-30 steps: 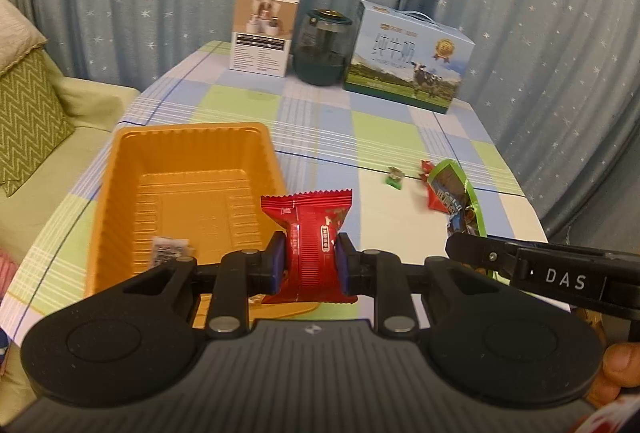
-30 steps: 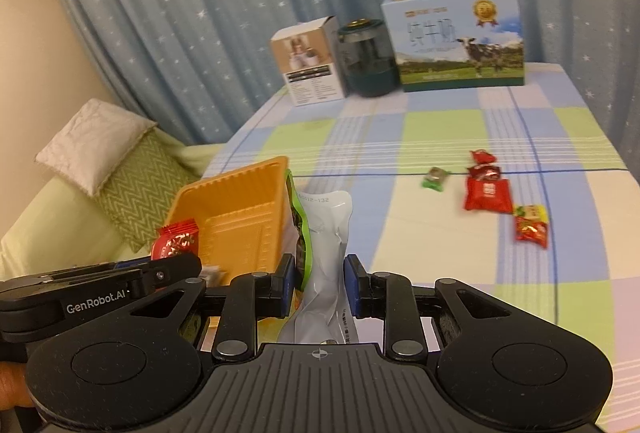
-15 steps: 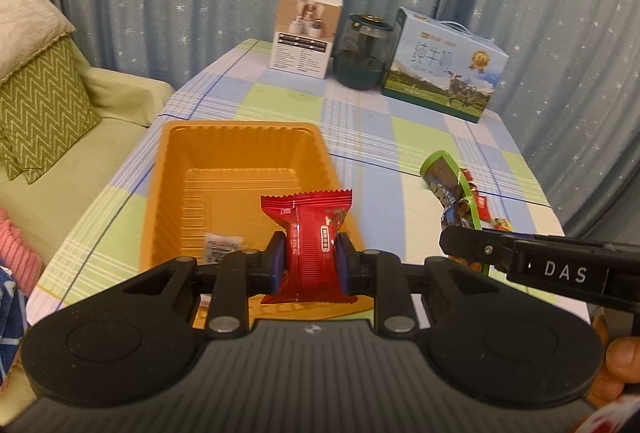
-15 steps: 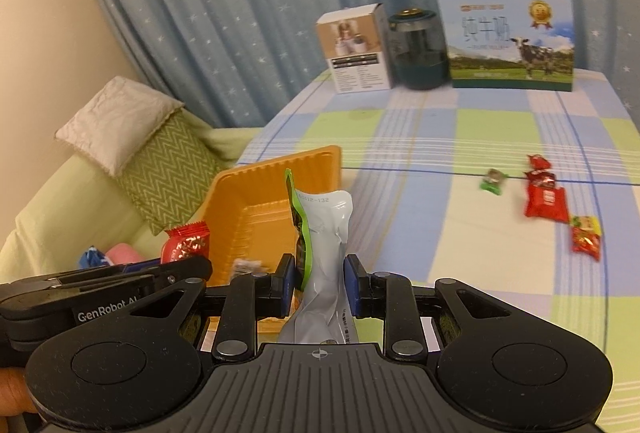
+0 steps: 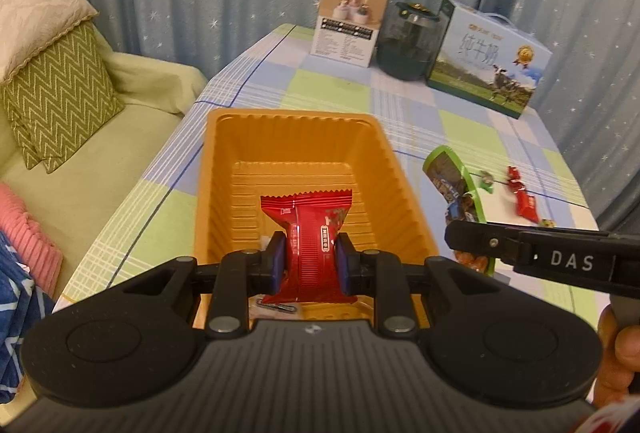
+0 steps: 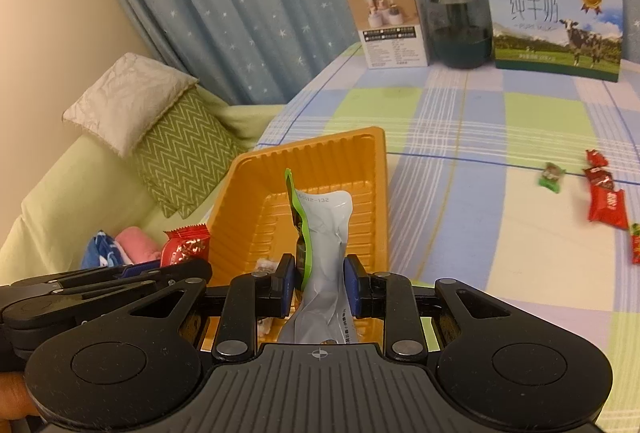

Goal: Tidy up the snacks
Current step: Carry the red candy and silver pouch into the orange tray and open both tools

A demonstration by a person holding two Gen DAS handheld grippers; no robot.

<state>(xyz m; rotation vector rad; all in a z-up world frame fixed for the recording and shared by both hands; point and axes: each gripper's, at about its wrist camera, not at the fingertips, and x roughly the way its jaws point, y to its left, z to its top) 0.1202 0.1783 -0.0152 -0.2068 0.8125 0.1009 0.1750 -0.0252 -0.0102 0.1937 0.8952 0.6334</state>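
- Snacks are being gathered into the orange tray (image 5: 404, 185), which sits near the left edge of the checked table (image 6: 460, 161), beside the sofa.
- Left gripper (image 5: 311, 257) has its jaws pinching a red snack packet (image 5: 308, 233) upright, poised over the tray's near end.
- Right gripper (image 6: 319, 281) pinches a silver-backed, green-edged pouch (image 6: 326, 233), held above the tray's near right corner.
- Both items hang above the tray, not yet resting in it, so the step in hand looks like the carry-and-drop stage.
- Something small and pale already lies on the tray floor near the jaws; what it is I cannot tell.
- Next move likely calls for lowering each load over the tray floor and spreading the jaws, one at a time, so the grippers do not collide.
- Loose sweets remain on the table well to the right: a larger red packet (image 6: 608, 207), a green one (image 6: 552, 177) and a few smaller ones, left for later trips.
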